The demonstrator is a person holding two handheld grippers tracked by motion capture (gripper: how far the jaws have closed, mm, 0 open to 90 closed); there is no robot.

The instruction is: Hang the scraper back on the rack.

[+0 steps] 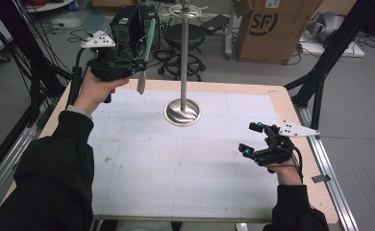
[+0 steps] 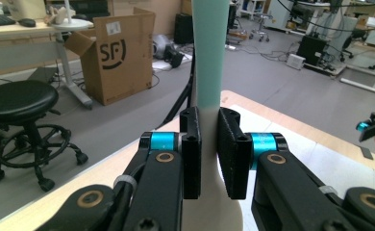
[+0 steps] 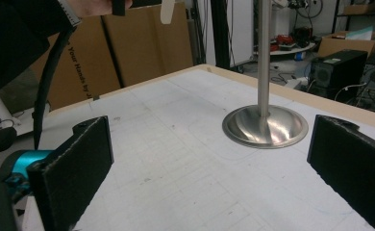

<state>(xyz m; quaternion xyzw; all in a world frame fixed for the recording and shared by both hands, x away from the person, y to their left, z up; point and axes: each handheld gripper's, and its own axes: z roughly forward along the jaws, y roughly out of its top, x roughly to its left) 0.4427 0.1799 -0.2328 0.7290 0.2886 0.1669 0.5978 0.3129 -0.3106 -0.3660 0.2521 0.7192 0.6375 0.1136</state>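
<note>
Object: spatula (image 1: 146,53), teal handle, pale cream blade; long, flat, narrow.
Location: held up in the air above the far left corner of the worktop (image 1: 176,173), left of the stand (image 1: 183,62). It stands nearly upright, blade end down, handle end up, touching nothing on the worktop.
Left gripper (image 1: 140,67): clamped on the spatula. In the left gripper view the pads (image 2: 231,154) press both sides of the pale neck just below the teal part (image 2: 207,53).
Right gripper (image 1: 250,138): jaws wide apart, nothing between them; it hovers low over the right side of the worktop, pointing toward the stand base (image 3: 265,126).
Handling (judged): light; handle likely stiff; blade looks like silicone, so soft and bendy. Smooth surface could slip or pivot in the pads.
Grip point (judged): the neck, where it is narrow and firm; taking the blade would let it flex.
Stand: polished metal pole on a round dished base, thin hooks at the top; looks heavy enough to stay put.
Worktop: pale gridded mat on a wooden board, matte, a few dark scuffs.
Pads: black, rough-textured, rectangular.
</note>
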